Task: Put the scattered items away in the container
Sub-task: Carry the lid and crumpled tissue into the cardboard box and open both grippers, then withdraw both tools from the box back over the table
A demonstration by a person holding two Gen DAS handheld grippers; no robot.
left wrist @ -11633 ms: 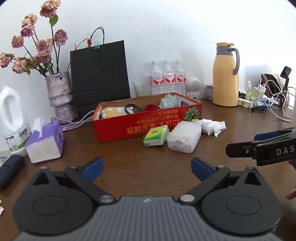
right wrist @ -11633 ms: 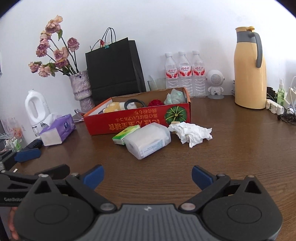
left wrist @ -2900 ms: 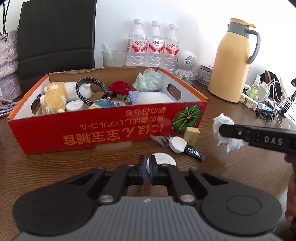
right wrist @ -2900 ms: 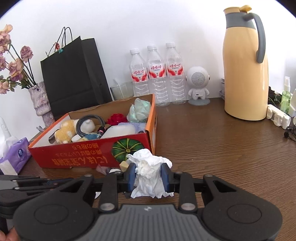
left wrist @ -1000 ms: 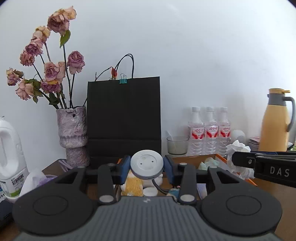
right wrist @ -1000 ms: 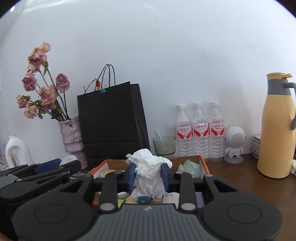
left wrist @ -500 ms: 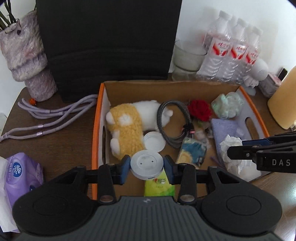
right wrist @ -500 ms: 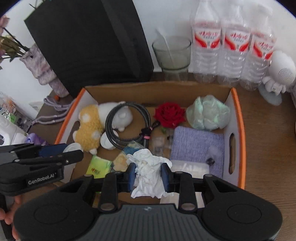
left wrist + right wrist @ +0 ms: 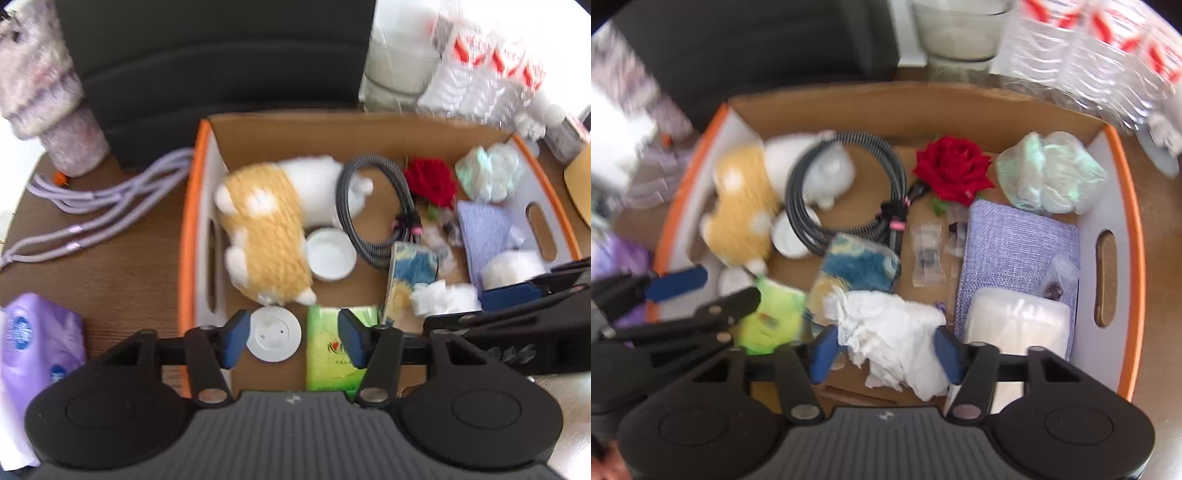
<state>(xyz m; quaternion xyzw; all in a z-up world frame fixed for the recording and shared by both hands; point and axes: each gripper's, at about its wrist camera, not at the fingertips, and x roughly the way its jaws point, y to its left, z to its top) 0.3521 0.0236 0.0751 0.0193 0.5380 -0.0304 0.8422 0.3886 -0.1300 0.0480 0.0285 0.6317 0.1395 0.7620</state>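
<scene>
Holding one cardboard box [image 9: 192, 236], two opening tongs, three water bottles [image 9: 491, 74]

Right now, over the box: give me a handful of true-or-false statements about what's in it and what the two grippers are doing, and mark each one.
1. The red rose lies inside the cardboard box. True.
2. The right gripper is clamped shut with nothing between its fingers. False: its jaws are opening, with the crumpled tissue between them.
3. The coiled cable lies on the table outside the box. False: it is in the box, partly over the plush toy.
4. The white round cap sits between the left gripper's spread fingers. True.
</scene>
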